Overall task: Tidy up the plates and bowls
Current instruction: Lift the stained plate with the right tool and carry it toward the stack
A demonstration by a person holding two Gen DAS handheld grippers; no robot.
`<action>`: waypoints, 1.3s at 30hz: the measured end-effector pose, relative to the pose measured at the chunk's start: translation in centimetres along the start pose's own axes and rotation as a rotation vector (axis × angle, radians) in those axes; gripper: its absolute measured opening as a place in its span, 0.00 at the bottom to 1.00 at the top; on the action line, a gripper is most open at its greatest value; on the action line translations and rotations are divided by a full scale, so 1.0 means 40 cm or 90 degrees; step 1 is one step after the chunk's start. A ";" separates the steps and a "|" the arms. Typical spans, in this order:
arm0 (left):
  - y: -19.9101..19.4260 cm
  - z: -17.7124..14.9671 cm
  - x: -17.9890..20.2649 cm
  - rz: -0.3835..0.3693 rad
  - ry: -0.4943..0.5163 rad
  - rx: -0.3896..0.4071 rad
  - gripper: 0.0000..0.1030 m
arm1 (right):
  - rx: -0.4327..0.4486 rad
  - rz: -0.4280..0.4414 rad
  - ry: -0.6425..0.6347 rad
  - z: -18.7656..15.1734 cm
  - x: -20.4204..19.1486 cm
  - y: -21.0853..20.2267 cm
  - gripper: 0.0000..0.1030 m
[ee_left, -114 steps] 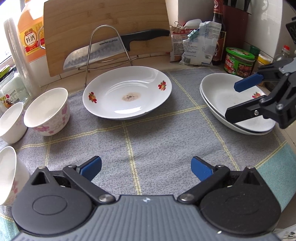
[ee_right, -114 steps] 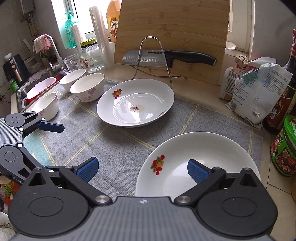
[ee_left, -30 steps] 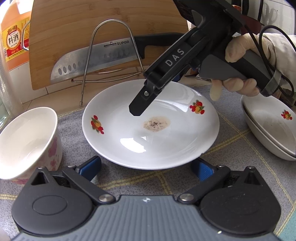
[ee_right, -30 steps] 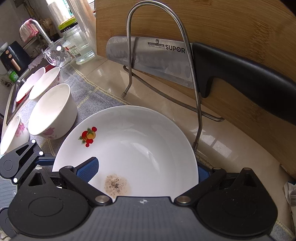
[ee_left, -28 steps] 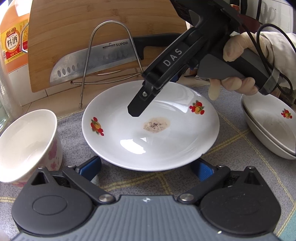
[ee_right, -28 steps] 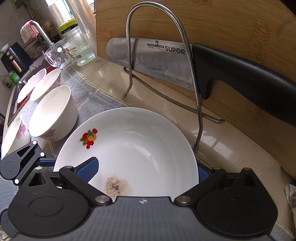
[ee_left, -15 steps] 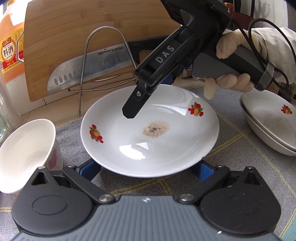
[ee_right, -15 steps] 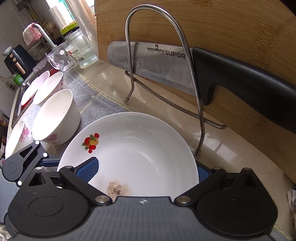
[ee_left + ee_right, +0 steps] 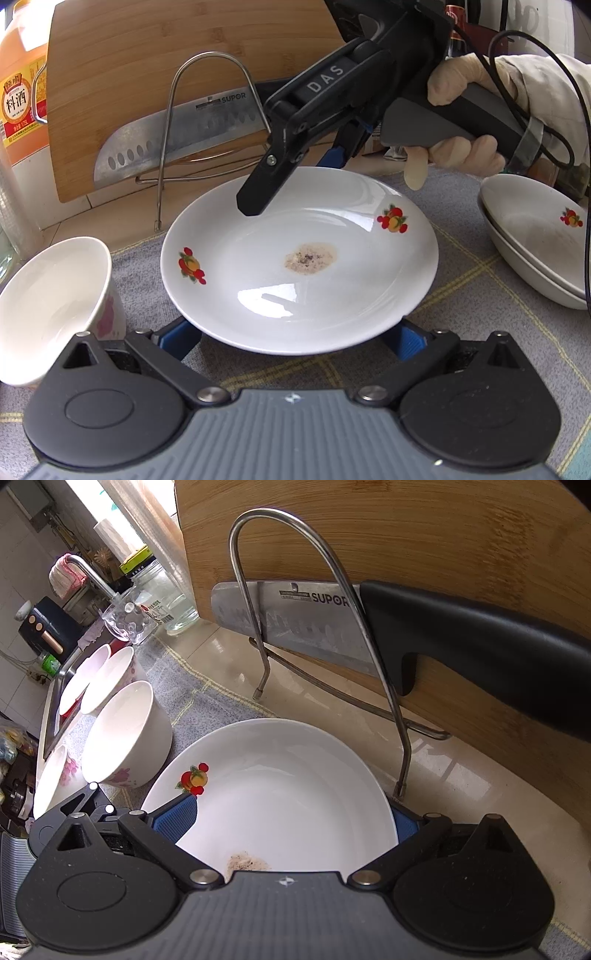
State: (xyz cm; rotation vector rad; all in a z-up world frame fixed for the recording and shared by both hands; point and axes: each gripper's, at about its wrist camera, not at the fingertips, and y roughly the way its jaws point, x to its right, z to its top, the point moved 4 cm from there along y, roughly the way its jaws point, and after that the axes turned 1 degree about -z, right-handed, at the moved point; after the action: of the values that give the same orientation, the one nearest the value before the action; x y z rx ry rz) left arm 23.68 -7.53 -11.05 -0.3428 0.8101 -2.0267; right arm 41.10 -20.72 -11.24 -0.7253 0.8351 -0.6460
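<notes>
Straddling the near rim of the plate (image 9: 299, 258), the left gripper (image 9: 295, 338) has its two blue fingers (image 9: 177, 338) spread wide, one at each side of the rim and partly tucked under it; whether they touch the china cannot be told. At the far side of the same plate, the right gripper (image 9: 291, 821) is also spread wide. In its own view, its left pad (image 9: 175, 821) lies over the rim beside a fruit print, and its right pad sits just outside the rim. Seen from the left wrist view, this gripper (image 9: 295, 177) reaches in from the far right, one black finger over the plate's inside and a blue tip low at the far rim. A gloved hand (image 9: 465, 122) grips its grey handle.

The plate is white with two fruit prints and a brown speckled smear (image 9: 310, 256) in its middle. It lies on a grey checked cloth (image 9: 480, 291). Just left of it stands a flowered bowl (image 9: 48, 306), with more bowls (image 9: 107, 679) in a row beyond, toward a sink. To the right, well apart, two more plates (image 9: 535, 236) lie stacked.

Behind the plate stands a wire rack (image 9: 332, 635) holding a knife (image 9: 369, 627) against an upright wooden board (image 9: 406, 535). An orange bottle (image 9: 20, 92) stands at the far left.
</notes>
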 end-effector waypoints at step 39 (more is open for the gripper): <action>-0.003 0.000 0.003 -0.007 -0.001 -0.006 0.99 | 0.001 0.033 0.010 -0.003 0.003 -0.014 1.00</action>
State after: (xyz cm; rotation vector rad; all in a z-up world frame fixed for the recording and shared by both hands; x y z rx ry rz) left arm 23.56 -7.58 -10.98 -0.3559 0.8189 -2.0326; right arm 40.94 -21.18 -10.90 -0.6961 0.8648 -0.6058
